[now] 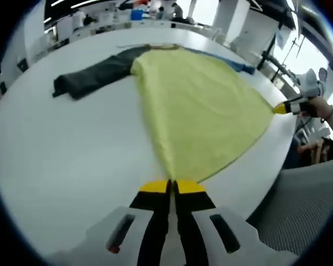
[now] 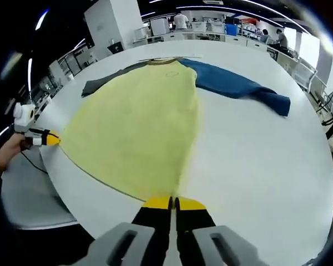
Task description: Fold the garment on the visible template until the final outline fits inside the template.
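**Both hem corners pinched, garment stretched ahead**

My left gripper point(image 1: 171, 187) has its jaws pressed together on one bottom corner of the yellow garment point(image 1: 200, 105); my right gripper point(image 2: 173, 203) is closed the same way on the opposite hem corner. In each view the cloth fans out from the fingertips toward 12 o'clock, so the long axis — hem to collar — runs straight away from both sets of jaws.

The garment lies flat on the white table point(image 1: 61, 166), collar at the far end. A dark grey sleeve point(image 1: 91, 75) trails off toward 10 o'clock in the left gripper view, and a blue sleeve point(image 2: 241, 88) toward 1 o'clock in the right gripper view. I cannot make out a template outline on the tabletop.

Neither hand is nearer: each holds its own corner, well apart, the other gripper showing at 3 o'clock in the left gripper view and 9 o'clock in the right. I judge the coming fold turns on carrying the hem forward along that axis toward the collar.
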Demonstrator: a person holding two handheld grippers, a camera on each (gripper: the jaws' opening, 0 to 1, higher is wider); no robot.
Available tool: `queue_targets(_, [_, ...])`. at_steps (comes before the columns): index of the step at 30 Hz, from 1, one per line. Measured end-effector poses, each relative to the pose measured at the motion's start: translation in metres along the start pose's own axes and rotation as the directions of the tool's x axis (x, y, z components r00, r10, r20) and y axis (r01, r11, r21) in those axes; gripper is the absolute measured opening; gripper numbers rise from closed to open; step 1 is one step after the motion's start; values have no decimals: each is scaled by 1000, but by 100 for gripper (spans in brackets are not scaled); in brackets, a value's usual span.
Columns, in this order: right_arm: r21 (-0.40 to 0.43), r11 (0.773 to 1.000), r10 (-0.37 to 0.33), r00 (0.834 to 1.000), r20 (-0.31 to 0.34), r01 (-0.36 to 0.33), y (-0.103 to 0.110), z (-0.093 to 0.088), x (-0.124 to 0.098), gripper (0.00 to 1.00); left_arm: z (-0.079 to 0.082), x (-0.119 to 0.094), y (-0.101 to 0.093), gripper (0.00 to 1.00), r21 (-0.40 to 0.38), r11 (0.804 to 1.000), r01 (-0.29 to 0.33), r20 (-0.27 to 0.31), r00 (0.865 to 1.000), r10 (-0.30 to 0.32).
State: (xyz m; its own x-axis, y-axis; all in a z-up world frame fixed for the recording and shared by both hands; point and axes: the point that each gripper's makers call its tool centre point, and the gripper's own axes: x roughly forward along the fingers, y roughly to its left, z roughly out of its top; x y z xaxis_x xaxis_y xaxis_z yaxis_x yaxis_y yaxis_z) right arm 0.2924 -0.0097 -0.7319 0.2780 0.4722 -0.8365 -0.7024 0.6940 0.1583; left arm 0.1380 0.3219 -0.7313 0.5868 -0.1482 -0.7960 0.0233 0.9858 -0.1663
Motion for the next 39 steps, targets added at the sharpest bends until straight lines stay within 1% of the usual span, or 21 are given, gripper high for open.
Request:
queue_targets(11, [-5, 1000, 7, 1000, -19, -7, 3, -7, -3, 0, -6, -5, -2, 0, -13, 1000, 10, -5, 1000, -11])
queue_targets(16, [-9, 1000, 6, 1000, -19, -6, 3, -7, -3, 0, -7, -5, -2, 0, -16, 1000, 11, -8, 1000, -12])
queue_targets(20, [-4, 1000, 9, 1000, -11, -9, 3, -7, -3, 0, -5, -4, -2, 2, -8, 1000, 11, -1, 1000, -11])
queue_targets(21, [20, 1000, -5, 1000, 3, 4, 1, -4, -5, 2, -5, -5, -3, 3, -4, 1000, 11, 1, 1000, -11])
queue_targets(24, [70, 998, 1, 999, 36, -3, 0, 2, -9, 15, 1, -9, -1, 14, -11, 1000, 4, 33, 999, -4])
queue_targets(26, [94, 995, 6, 998, 63, -12, -2, 9, -14, 21, 6, -13, 0, 22, -26, 1000, 4, 55, 998, -3])
queue_targets(28, [105, 994, 0, 997, 76, -8, -5, 14, -17, 25, 13, -17, 0, 29, -19, 1000, -3, 77, 997, 4])
queue_targets(32, [105, 994, -22, 994, 109, 11, -12, 27, -25, 33, 28, -26, 0, 49, 2, 1000, -20, 139, 990, 20])
queue_targets(36, [125, 992, -40, 989, 144, 22, -21, 42, -32, 38, 39, -33, 0, 62, 1, 1000, -27, 176, 984, 26])
queue_targets(39, [121, 992, -63, 983, 172, 43, -32, 54, -35, 42, 45, -37, -1, 72, 1, 999, -35, 195, 980, 34])
